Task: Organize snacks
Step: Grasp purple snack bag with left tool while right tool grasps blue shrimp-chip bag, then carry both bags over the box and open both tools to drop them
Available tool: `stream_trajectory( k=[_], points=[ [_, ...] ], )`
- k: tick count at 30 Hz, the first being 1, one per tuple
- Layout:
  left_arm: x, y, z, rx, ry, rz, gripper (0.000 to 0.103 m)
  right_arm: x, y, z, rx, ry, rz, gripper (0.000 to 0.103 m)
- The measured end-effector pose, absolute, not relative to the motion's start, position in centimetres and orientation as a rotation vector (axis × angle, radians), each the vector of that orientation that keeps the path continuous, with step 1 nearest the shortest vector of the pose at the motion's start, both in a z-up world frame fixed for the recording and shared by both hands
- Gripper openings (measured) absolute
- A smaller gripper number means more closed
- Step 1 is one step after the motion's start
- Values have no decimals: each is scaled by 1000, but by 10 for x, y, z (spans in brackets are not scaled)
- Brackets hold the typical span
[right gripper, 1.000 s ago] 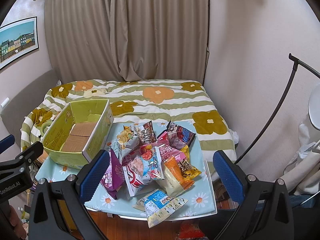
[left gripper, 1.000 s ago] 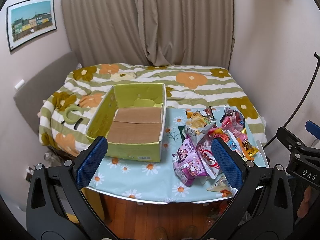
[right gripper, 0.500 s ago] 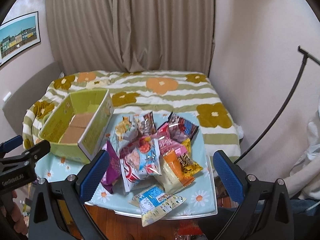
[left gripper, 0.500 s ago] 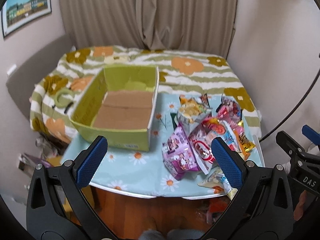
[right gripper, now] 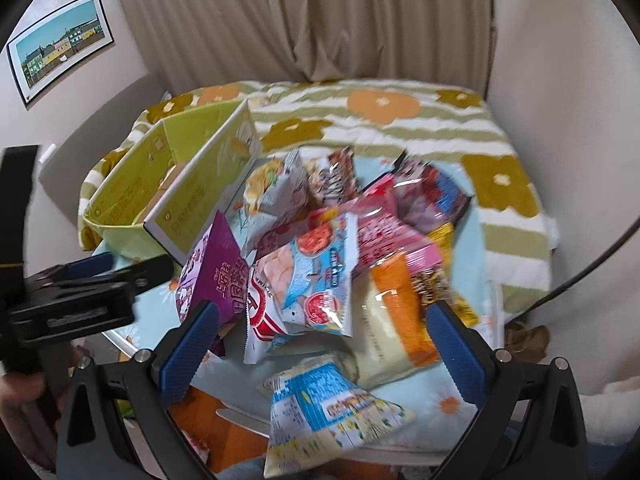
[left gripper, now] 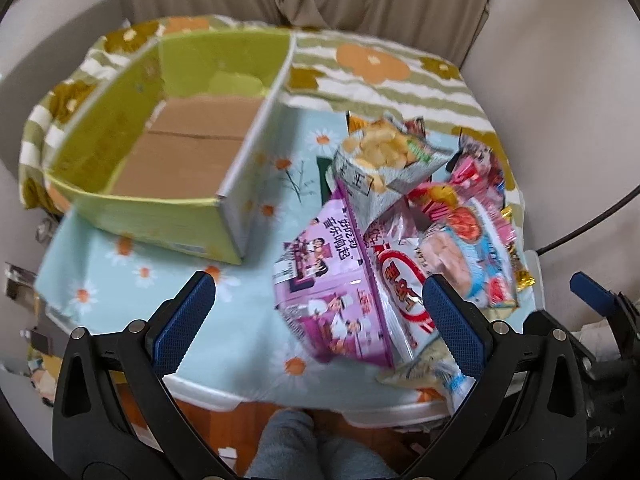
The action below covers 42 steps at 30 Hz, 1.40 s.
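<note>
Both tools are hovering spread wide over the snack desk, gripping nothing.

Left wrist view: the left tool (left gripper: 318,306) is tilting down at the near edge of the desk (left gripper: 224,344), its blue pads far apart and touching nothing; the empty green box (left gripper: 160,168) is sitting left of the snack pile (left gripper: 400,232), and the purple packet (left gripper: 332,284) is lying at the pile's near left corner, between the pads in the frame. Right wrist view: the right tool (right gripper: 322,340) is leaning over the pile's near side, pads gaping and empty; a blue-and-white packet (right gripper: 320,404) is lying at the pile's near edge, by the desk rim, with the box off to the pile's left.
</note>
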<state>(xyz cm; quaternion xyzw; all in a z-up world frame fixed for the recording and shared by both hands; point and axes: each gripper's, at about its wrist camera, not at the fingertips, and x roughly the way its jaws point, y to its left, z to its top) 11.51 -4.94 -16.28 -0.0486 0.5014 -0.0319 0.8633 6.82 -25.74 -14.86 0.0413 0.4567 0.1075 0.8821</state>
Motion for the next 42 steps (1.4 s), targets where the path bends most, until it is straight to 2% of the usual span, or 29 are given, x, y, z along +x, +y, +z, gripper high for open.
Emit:
stream_trajectory(
  k=[13, 16, 20, 24, 31, 34, 39, 42],
  points=[
    [165, -51, -229, -107, 1197, -119, 101, 114, -254, -195, 113, 1029, 270, 103],
    [167, -47, -240, -113, 1230, -127, 94, 122, -250, -201, 110, 1039, 284, 99],
    [165, -45, -251, -132, 1264, -155, 78, 128, -243, -208, 114, 1066, 315, 92],
    [165, -45, -253, -125, 1258, -173, 71, 133, -235, -213, 109, 1087, 335, 91],
    [166, -46, -254, -106, 1255, -184, 70, 144, -228, -222, 132, 1134, 347, 89],
    [163, -47, -252, -103, 1253, -189, 69, 148, -231, -226, 182, 1155, 364, 81],
    [158, -49, -248, -67, 1245, -180, 68, 144, -229, -225, 191, 1162, 371, 60],
    [154, -51, -244, -53, 1237, -176, 67, 140, -228, -223, 184, 1154, 372, 56]
  ],
)
